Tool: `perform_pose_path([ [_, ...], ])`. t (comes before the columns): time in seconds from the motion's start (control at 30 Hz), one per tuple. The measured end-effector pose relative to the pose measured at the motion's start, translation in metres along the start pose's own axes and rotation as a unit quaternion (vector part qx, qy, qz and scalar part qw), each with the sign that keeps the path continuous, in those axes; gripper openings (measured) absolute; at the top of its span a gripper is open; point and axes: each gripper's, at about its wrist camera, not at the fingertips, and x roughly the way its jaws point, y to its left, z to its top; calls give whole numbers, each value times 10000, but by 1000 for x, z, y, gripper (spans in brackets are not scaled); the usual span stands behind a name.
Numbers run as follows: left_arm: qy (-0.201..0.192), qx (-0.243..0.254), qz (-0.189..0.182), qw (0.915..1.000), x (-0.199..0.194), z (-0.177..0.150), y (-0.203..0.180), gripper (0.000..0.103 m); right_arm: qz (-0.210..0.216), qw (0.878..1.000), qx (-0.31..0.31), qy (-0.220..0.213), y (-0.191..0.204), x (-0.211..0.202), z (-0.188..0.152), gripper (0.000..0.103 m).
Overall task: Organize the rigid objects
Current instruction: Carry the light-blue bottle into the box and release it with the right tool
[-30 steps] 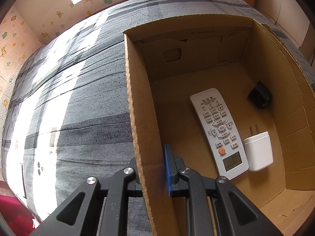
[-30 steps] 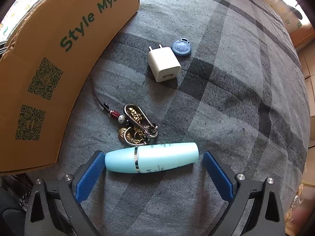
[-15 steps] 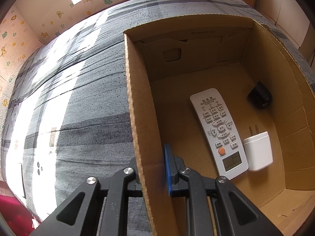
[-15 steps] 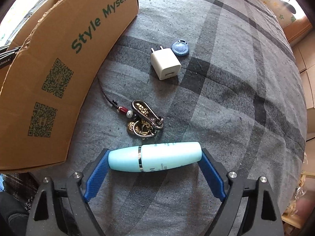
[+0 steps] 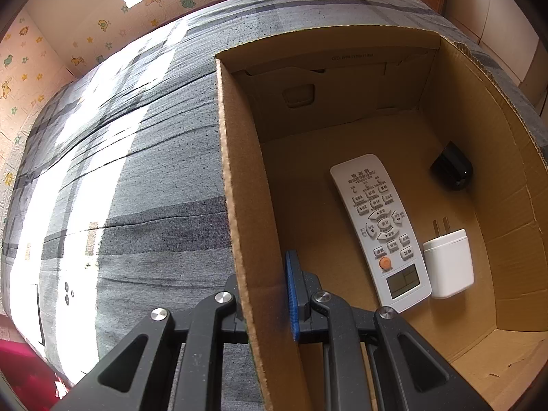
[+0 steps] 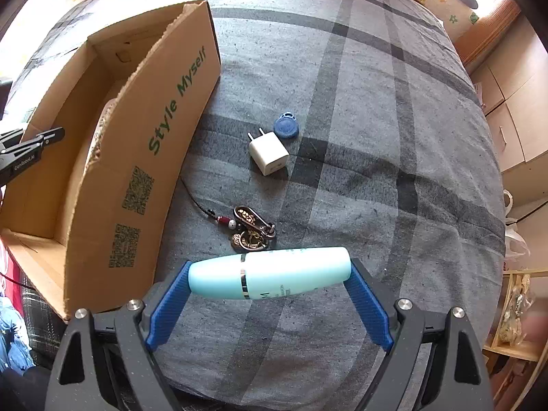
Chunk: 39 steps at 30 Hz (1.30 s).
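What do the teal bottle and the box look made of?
Teal bottle: probably smooth, semi-glossy plastic, going by its even sheen, with a thin metallic-looking band. Box: matte brown corrugated cardboard; fluting shows along its cut rim. The right gripper holds the bottle endwise.

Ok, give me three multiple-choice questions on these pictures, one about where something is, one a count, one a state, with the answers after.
1. Where does the remote lie?
A. inside the cardboard box
B. on the blanket beside the keys
C. between the right gripper's fingers

2. How many white chargers show across both views?
A. one
B. two
C. four

3. What is the right gripper doing?
A. hanging open over the blanket
B. closed on the light blue bottle
C. clamped on the box wall

Answers:
1 A, the remote rests on the box floor.
2 B, one charger lies in the box, another charger on the blanket.
3 B, both blue pads press the bottle's ends; the left gripper clamps the box wall.
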Motion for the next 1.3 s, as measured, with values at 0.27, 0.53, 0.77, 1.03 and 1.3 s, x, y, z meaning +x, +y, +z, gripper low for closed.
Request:
perform_pose_path([
  [0.27,-8,-6,3,10000,-1,0,0,15,-83,9995,93,-296,13,-36,20,91],
  [0.53,-10,-18,-21,10000,-1,0,2,15,126,9979,29,-635,37,-65,50,91],
  [0.77,-26,-52,-47,10000,-2,0,3,15,297,9960,-251,-800,73,-71,77,91],
  [1.03,-23,-48,-30,10000,-2,-1,3,15,472,9942,-541,-800,107,-60,105,91],
  [1.3,-12,-31,-19,10000,-1,-1,3,15,545,9922,-913,-657,141,-30,131,91],
])
